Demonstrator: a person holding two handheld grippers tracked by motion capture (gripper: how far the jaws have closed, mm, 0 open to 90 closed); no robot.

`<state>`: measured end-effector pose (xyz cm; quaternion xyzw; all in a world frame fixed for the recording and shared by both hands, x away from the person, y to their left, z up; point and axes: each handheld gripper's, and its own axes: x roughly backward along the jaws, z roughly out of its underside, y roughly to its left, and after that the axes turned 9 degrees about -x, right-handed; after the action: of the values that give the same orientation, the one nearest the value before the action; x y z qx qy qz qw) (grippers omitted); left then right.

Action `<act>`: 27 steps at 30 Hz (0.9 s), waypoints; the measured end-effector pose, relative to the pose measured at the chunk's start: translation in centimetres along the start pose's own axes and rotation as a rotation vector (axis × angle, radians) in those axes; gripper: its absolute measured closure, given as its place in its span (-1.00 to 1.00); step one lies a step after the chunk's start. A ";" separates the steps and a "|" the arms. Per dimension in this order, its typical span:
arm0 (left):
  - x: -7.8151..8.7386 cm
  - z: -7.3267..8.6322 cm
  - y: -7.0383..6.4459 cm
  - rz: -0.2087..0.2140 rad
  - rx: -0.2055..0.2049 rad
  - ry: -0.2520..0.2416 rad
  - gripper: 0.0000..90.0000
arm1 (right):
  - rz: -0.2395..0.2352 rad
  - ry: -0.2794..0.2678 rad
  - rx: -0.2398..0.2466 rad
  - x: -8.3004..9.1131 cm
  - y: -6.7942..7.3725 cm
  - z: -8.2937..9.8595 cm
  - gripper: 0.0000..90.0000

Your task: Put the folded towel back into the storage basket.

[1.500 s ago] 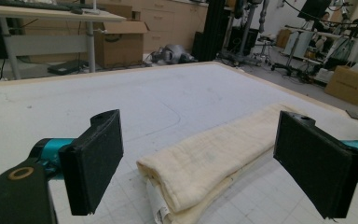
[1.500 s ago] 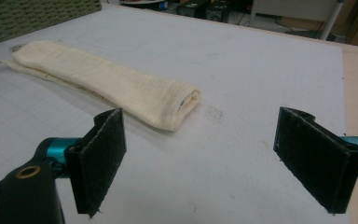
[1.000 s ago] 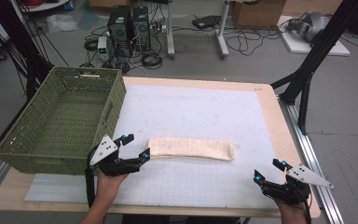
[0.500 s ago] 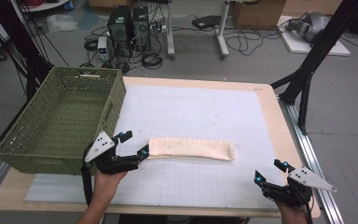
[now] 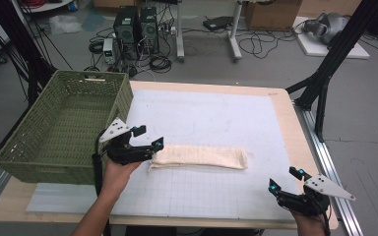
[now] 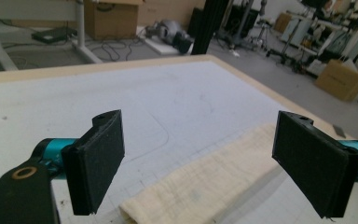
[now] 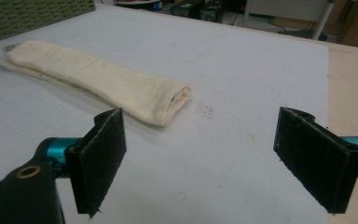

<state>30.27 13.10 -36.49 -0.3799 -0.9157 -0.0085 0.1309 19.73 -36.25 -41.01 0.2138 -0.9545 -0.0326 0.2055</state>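
Left claw [image 5: 147, 138] hovers released at the near-basket end of the folded cream cloth roll [image 5: 199, 157], right of the green woven basket [image 5: 54, 128]; right claw [image 5: 285, 179], also released, sits well apart from the roll.

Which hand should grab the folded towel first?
Probably left: the left tongs hang open right at the folded towel's near end, beside the green basket. The right tongs are open too, but farther off.
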 end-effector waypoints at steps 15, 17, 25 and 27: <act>-2.8 2.5 0.3 -0.018 -0.013 0.139 -0.54 | -0.011 0.010 0.011 0.0 0.3 -0.1 -0.65; -3.3 2.8 0.2 -0.021 -0.032 0.180 -0.54 | -0.011 0.010 0.011 -0.1 0.3 -0.1 -0.65; -4.3 3.6 0.4 -0.038 -0.068 0.273 -0.45 | -0.007 0.009 0.013 0.0 0.1 -0.1 -0.65; -4.4 3.8 0.4 -0.044 -0.067 0.276 -0.41 | -0.008 0.009 0.012 0.0 0.2 -0.1 -0.65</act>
<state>32.61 10.79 -41.26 -0.3589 -0.8963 -0.0944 0.2427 19.69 -36.11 -40.93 0.2187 -0.9529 -0.0267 0.2083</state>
